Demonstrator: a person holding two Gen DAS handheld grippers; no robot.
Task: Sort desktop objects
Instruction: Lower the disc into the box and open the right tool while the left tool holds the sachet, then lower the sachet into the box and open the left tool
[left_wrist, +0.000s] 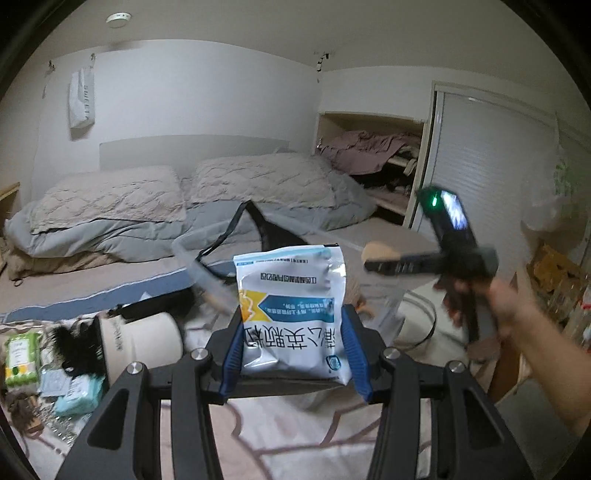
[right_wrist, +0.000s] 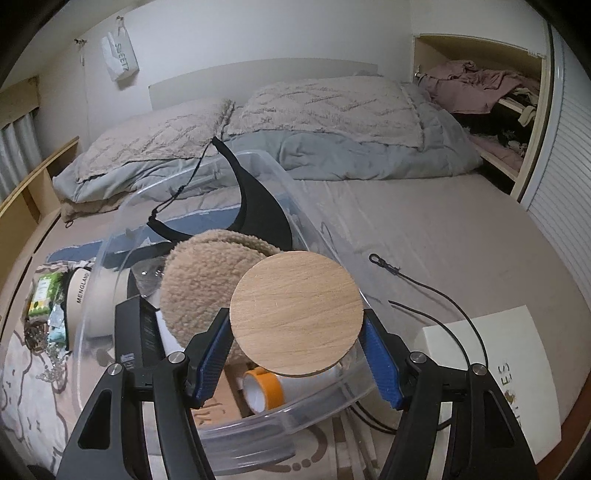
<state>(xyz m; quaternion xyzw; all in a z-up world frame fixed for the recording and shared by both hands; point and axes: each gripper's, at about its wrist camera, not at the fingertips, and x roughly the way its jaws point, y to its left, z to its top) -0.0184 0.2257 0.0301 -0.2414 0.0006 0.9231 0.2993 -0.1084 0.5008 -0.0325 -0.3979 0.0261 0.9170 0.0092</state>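
My left gripper (left_wrist: 293, 343) is shut on a white-and-blue foil pouch (left_wrist: 291, 291) with printed text, held upright above the bed between its blue pads (left_wrist: 351, 347). My right gripper (right_wrist: 295, 354) is shut on a round wooden disc (right_wrist: 295, 314), gripped by its edges over a clear plastic bin (right_wrist: 258, 419). In the bin lie a beige fleece item (right_wrist: 195, 284), an orange tape roll (right_wrist: 264, 387), a black box (right_wrist: 136, 332) and a black garment (right_wrist: 258, 206). In the left wrist view the right gripper shows blurred at the right in a person's hand (left_wrist: 513, 314), with the disc (left_wrist: 375, 254) seen edge-on.
A cream cylindrical box (right_wrist: 96, 295) lies left of the bin, with a green wipes pack (left_wrist: 22, 358) and small packets beside it. A white flat box (right_wrist: 498, 354) and a black cord (right_wrist: 443, 295) lie to the right. Pillows and a grey duvet (right_wrist: 332, 147) are behind.
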